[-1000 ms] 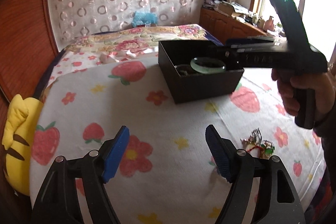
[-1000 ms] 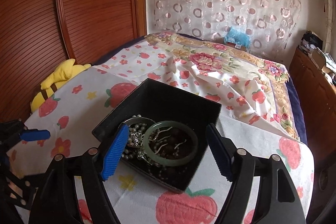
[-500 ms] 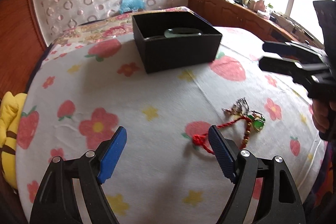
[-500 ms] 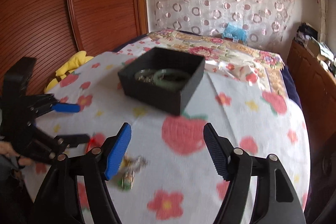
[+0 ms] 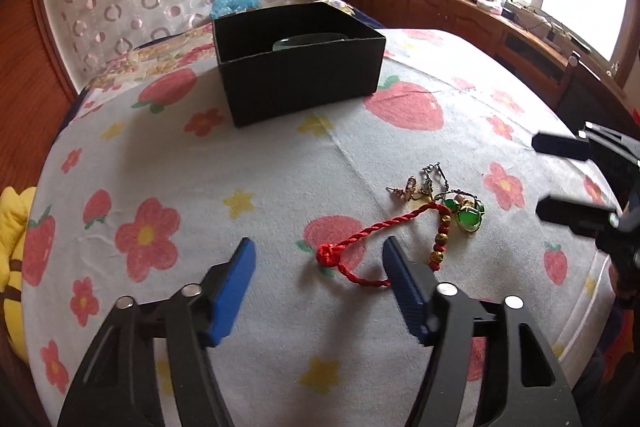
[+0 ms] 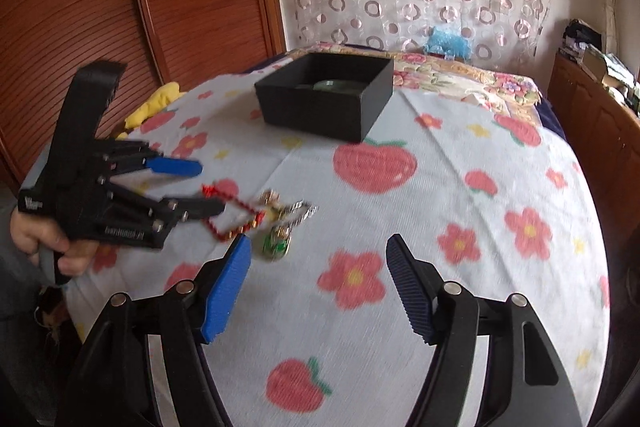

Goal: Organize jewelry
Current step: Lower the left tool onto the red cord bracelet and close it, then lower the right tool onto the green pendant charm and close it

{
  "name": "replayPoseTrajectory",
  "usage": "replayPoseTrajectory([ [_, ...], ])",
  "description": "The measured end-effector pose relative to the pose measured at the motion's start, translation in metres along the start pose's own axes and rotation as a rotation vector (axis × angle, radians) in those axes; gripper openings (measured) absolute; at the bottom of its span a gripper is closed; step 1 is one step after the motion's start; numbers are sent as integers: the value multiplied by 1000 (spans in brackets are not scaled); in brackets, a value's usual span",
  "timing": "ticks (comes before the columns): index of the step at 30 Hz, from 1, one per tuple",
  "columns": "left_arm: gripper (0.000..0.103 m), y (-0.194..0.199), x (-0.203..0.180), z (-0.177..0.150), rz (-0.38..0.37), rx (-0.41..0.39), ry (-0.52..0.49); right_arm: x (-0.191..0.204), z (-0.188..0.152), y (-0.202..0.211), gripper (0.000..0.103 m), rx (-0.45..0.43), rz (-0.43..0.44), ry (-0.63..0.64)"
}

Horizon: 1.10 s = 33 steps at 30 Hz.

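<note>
A bed [image 5: 248, 187] covered with a white cloth printed with strawberries and flowers fills both views; a black box [image 5: 300, 75] sits on the far part of it, with the rim of a pale green bangle [image 5: 308, 41] showing inside. On the near part of the cloth, well apart from the box, lies a small tangle of jewelry [image 5: 436, 203]: a red cord [image 5: 376, 231] with a knot, a short run of red and gold beads, a green pendant [image 5: 466, 215], and silver chain pieces at its far edge.

The left gripper [image 5: 316, 267] hangs low over the knotted end of the cord; its blue fingers [image 5: 236, 283] stand on either side of the knot and are closing, with the cord between them but not yet pinched. The right gripper [image 6: 318, 267] is held fairly wide with nothing between its fingers; it hovers over bare cloth just right of the jewelry. In the right view, a hand [image 6: 44, 239] grips the left gripper's handle at the left edge; a yellow plush [image 5: 12, 255] lies at the bed's left side.
</note>
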<state>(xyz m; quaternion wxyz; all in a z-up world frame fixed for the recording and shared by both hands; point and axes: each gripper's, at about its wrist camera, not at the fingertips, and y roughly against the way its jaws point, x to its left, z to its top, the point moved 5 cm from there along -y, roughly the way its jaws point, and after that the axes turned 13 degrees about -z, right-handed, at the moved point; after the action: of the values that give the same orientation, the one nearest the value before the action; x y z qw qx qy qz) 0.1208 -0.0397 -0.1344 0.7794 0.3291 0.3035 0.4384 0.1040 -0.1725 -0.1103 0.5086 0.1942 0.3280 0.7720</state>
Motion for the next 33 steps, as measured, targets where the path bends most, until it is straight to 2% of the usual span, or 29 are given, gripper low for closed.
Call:
replayPoseTrajectory([
  [2, 49, 0, -1, 1, -3, -1, -1, 3, -8, 0, 72, 9, 4, -1],
  [6, 37, 0, -4, 0, 1, -6, -13, 8, -19, -2, 72, 21, 2, 1],
  [10, 9, 1, -10, -2, -7, -8, -32, 9, -23, -2, 72, 7, -8, 7],
  [13, 9, 7, -14, -4, -41, -18, -11, 9, -26, -4, 72, 10, 4, -2],
  [19, 8, 34, -27, 0, -55, -99, -13, 11, -27, -5, 72, 15, -2, 1],
  [21, 8, 41, -27, 2, -50, -121, -14, 12, -26, -5, 65, 17, -8, 7],
  [26, 8, 53, -25, 2, -68, -151, 7, 19, -22, -8, 55, 40, 16, 20],
  [33, 8, 64, -27, 1, -72, -184, 10, 29, -5, -14, 49, 46, 19, 57],
])
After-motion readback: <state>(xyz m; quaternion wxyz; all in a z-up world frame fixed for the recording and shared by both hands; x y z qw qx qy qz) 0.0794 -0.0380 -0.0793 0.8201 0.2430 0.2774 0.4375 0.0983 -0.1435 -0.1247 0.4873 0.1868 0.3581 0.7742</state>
